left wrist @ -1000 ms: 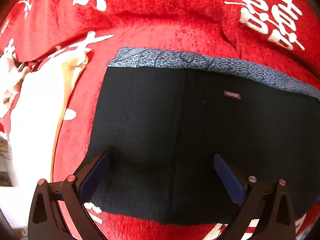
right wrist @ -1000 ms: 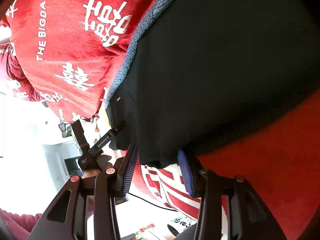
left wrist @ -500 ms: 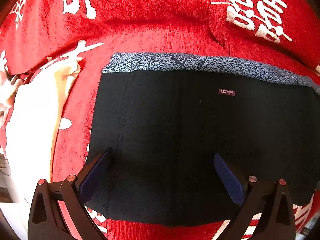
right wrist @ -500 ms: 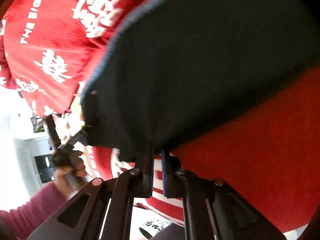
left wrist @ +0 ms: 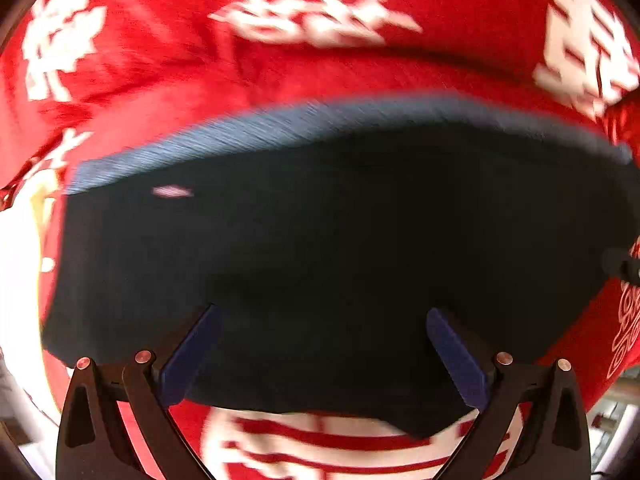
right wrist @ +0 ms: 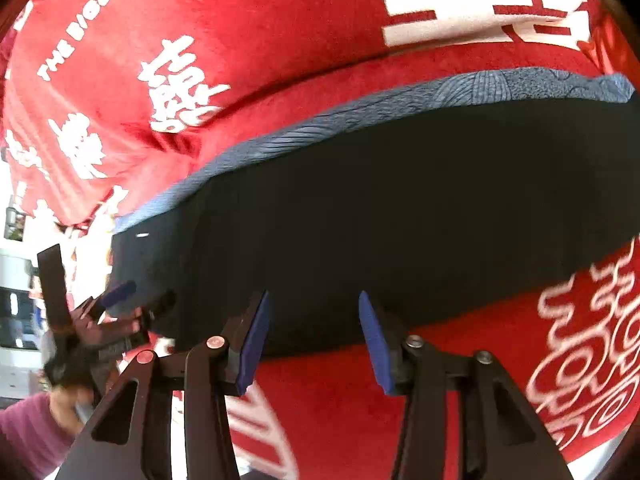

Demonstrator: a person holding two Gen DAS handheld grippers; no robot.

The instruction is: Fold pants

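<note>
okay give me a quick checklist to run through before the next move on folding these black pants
1. Black pants with the blue-grey patterned waistband lying flat on the red plush blanket with white characters: ok, no big wrinkles show.
2. Right gripper free of the cloth: ok, its jaws have just been opening, and the near hem lies behind the gap with neither pad pressing on it.
3. Left gripper free of the cloth: ok, jaws stand wide over the fabric.
4. Grippers apart from each other: ok, the left one is off at the pants' far end in the right wrist view.
5. Edges lined up under the top layer: cannot tell.
</note>
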